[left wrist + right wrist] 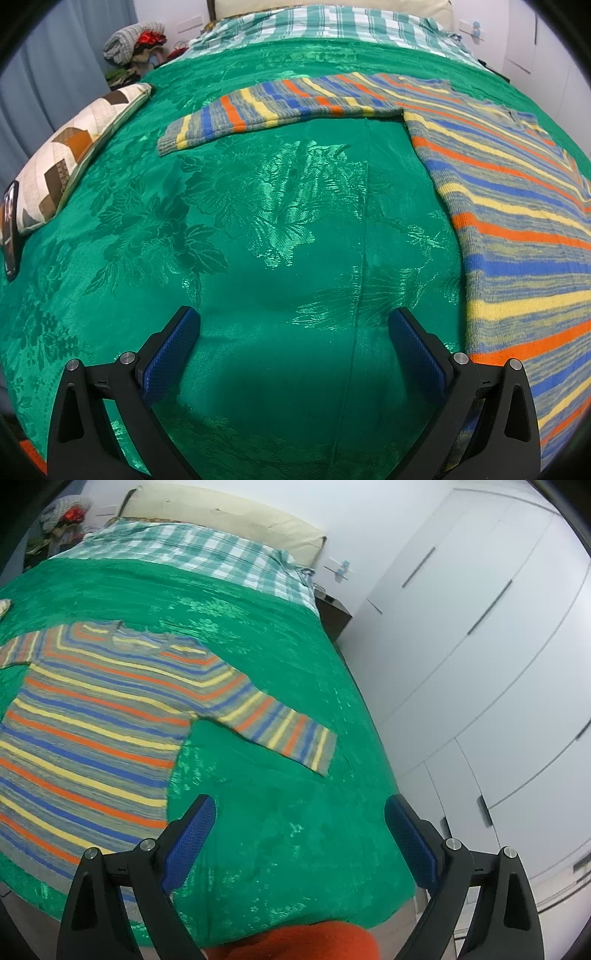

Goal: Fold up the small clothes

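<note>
A striped knit sweater in orange, blue, yellow and grey lies flat on the green bedspread, its one sleeve stretched out to the left. My left gripper hangs open over bare bedspread, just left of the sweater's hem side. In the right wrist view the same sweater fills the left half, its other sleeve reaching toward the bed's right edge. My right gripper is open above bare bedspread, below that sleeve's cuff, holding nothing.
A patchwork pillow and a dark phone lie at the bed's left edge. A checked sheet covers the head end. White wardrobe doors stand right of the bed. An orange cloth shows at the bottom.
</note>
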`<action>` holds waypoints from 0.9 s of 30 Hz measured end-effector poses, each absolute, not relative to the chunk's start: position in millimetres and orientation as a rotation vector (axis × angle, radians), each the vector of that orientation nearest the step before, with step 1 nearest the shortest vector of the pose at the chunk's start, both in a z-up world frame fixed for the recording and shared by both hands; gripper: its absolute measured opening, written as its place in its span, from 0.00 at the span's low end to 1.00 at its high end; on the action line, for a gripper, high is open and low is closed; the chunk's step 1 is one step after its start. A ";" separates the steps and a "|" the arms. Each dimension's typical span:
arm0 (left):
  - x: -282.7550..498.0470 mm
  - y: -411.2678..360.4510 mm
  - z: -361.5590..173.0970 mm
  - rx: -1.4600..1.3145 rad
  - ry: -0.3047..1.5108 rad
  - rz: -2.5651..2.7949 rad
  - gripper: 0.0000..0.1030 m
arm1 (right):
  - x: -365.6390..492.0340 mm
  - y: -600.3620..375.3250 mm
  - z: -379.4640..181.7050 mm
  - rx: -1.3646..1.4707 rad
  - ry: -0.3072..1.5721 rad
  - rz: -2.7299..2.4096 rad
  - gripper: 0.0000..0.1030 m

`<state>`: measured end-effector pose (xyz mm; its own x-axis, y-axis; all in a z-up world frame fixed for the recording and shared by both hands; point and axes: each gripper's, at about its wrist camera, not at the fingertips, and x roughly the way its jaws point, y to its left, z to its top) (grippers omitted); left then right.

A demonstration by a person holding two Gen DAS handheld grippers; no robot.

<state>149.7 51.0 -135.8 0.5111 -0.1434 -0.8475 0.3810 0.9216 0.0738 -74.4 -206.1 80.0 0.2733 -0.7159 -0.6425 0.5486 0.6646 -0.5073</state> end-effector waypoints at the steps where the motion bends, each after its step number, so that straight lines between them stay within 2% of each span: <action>1: 149.6 50.9 -135.9 0.265 0.986 -0.320 1.00 | -72.5 -203.1 81.3 -0.207 0.970 -0.853 0.89; 27: 148.9 50.7 -136.5 0.265 0.986 -0.321 1.00 | -54.6 -200.7 76.3 -0.217 0.990 -0.812 0.89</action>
<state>148.9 50.7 -136.5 0.5115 -0.1445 -0.8471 0.3817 0.9214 0.0733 -54.6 -200.7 76.3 0.2892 -0.6951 -0.6582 0.5089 0.6940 -0.5093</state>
